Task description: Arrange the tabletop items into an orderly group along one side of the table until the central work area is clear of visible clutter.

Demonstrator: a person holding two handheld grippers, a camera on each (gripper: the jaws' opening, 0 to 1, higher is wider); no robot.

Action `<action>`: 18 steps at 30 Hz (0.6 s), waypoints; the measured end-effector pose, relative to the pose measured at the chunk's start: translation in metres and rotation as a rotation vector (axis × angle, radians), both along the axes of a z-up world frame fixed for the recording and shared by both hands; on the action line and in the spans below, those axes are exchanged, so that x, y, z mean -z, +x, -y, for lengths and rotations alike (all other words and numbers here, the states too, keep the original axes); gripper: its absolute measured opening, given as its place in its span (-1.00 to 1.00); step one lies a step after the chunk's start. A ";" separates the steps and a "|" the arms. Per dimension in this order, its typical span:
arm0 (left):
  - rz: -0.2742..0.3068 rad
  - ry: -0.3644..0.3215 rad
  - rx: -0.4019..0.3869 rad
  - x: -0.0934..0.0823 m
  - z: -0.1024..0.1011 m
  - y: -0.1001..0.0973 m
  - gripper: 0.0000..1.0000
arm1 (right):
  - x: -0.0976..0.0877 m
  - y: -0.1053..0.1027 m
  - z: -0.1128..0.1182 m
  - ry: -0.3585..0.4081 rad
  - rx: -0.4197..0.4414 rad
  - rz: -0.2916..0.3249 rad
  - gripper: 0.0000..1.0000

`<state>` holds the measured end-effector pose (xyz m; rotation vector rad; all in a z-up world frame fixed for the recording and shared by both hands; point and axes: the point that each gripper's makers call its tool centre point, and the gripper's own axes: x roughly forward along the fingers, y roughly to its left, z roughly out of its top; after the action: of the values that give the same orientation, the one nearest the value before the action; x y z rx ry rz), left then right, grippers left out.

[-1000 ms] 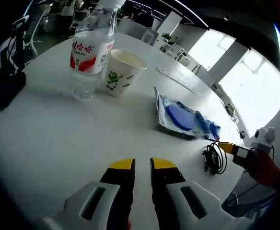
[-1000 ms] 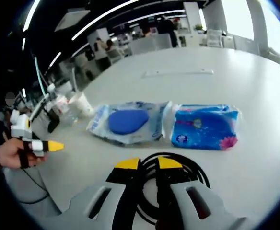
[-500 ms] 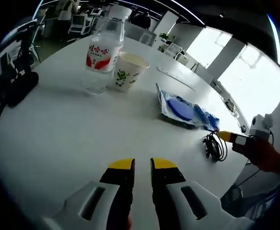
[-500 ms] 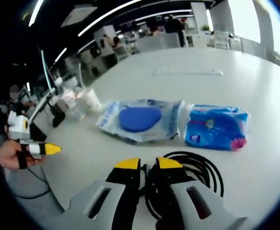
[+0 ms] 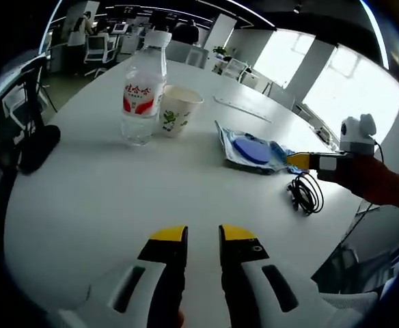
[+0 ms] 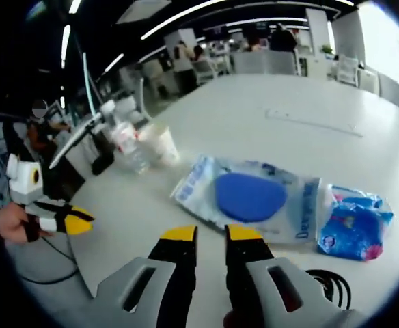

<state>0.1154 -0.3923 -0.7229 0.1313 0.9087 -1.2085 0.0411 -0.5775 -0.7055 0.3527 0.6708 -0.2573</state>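
Note:
A clear water bottle (image 5: 143, 96) with a red label and a paper cup (image 5: 177, 109) stand together at the table's far left. Right of them lie a clear pouch with a blue pad (image 5: 251, 149) and a coiled black cable (image 5: 305, 195). My left gripper (image 5: 203, 236) hovers over bare table, jaws close together with nothing between them. My right gripper (image 5: 296, 159) hangs over the pouch's near end. In the right gripper view, that gripper (image 6: 212, 236) is above the pouch (image 6: 251, 198), holding nothing. A blue tissue pack (image 6: 353, 222) and the cable (image 6: 329, 287) lie to its right.
A thin pale strip (image 5: 242, 109) lies flat farther back on the round white table (image 5: 104, 198). A black object (image 5: 39, 147) rests at the table's left edge. Office desks, chairs and people fill the background. My left gripper (image 6: 83, 220) shows beyond the table edge.
My right gripper has left the cable and moved over the pouch. My left gripper has drawn back, so the bottle and cup look smaller and farther.

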 end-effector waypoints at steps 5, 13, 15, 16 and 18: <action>0.032 0.003 0.022 -0.002 -0.004 -0.003 -0.65 | -0.002 0.026 -0.013 -0.017 -0.106 -0.018 -0.72; 0.081 0.007 0.077 -0.009 -0.006 -0.012 -0.54 | -0.012 0.069 -0.021 -0.071 -0.222 -0.031 -0.68; 0.090 0.002 0.080 -0.014 -0.007 -0.012 -0.52 | -0.015 0.080 -0.024 -0.094 -0.263 -0.038 -0.68; 0.092 -0.001 0.079 -0.016 -0.007 -0.012 -0.52 | -0.016 0.087 -0.026 -0.100 -0.278 -0.039 -0.68; 0.096 -0.004 0.079 -0.018 -0.009 -0.012 -0.50 | -0.019 0.098 -0.029 -0.108 -0.300 -0.039 -0.68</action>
<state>0.1033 -0.3837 -0.7051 0.2224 0.8240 -1.2666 0.1389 -0.5482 -0.6868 0.1411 0.7349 -0.0140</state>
